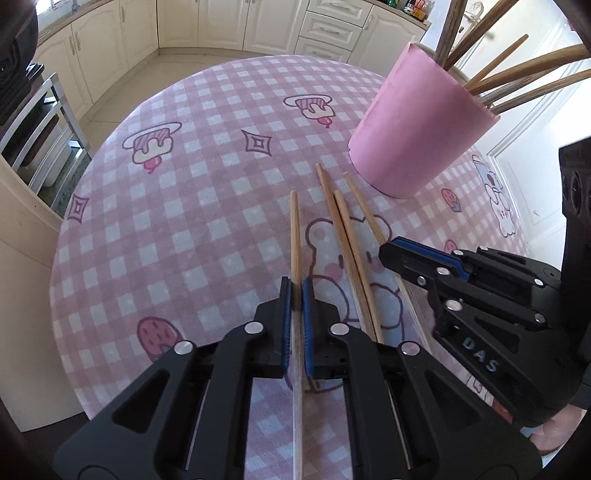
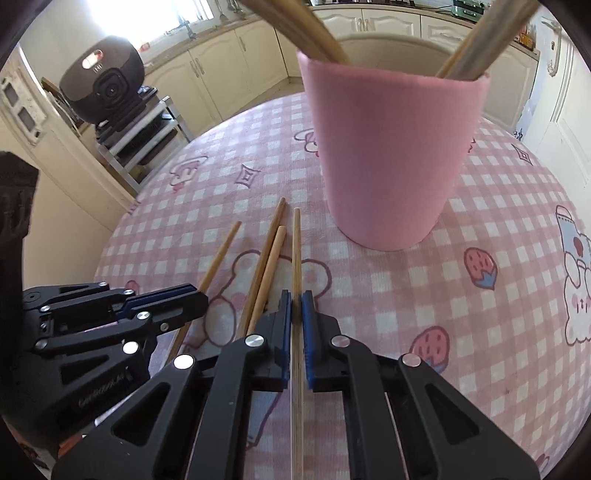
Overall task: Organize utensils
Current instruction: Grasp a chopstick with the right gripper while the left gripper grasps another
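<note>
Four chopsticks laid on table (image 1: 184,221) near pink holder (image 1: 417,133); outermost left chopstick (image 1: 294,236) is clamped by left claw (image 1: 295,291), outermost right chopstick (image 2: 296,251) by right claw (image 2: 296,302), presumably for transfer.

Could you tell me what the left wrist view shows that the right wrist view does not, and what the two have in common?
Only the left wrist view shows the left tongs shut on the leftmost chopstick, and a set of drawers behind the table.

Only the right wrist view shows the right tongs shut on the rightmost chopstick, plus a dark round appliance on a rack.

Both show four chopsticks on the pink checked tablecloth, the two middle chopsticks lying free, and the pink holder with utensils standing in it.
</note>
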`<state>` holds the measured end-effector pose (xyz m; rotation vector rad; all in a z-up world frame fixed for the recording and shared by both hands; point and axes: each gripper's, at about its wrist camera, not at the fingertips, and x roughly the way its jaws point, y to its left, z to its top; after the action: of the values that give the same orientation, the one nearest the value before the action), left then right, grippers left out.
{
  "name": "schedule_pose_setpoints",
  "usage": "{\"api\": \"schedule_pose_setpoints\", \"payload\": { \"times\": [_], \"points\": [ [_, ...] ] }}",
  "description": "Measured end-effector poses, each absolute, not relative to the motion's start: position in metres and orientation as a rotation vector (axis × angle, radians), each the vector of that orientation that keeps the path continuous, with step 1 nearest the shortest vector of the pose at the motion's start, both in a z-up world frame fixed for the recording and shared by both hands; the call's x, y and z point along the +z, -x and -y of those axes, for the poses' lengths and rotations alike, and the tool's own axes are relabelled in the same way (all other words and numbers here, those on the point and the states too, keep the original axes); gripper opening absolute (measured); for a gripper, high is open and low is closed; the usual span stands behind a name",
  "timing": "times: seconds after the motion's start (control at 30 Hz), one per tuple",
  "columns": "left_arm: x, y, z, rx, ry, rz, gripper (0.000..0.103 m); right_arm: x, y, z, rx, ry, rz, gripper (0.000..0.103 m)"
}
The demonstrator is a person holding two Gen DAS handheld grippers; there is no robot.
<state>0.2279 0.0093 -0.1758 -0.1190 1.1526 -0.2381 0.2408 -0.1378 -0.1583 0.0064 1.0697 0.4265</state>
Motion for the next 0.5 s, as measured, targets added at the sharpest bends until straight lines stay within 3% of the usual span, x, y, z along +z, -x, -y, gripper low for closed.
{"api": "schedule_pose_setpoints", "payload": {
  "times": [0.5],
  "points": [
    [-0.089,-0.167,0.002,-0.322,0.118,-0.919,0.006,-0.086,-0.175,0.180,0.536,-0.096,-0.827,0.005]
  ]
}}
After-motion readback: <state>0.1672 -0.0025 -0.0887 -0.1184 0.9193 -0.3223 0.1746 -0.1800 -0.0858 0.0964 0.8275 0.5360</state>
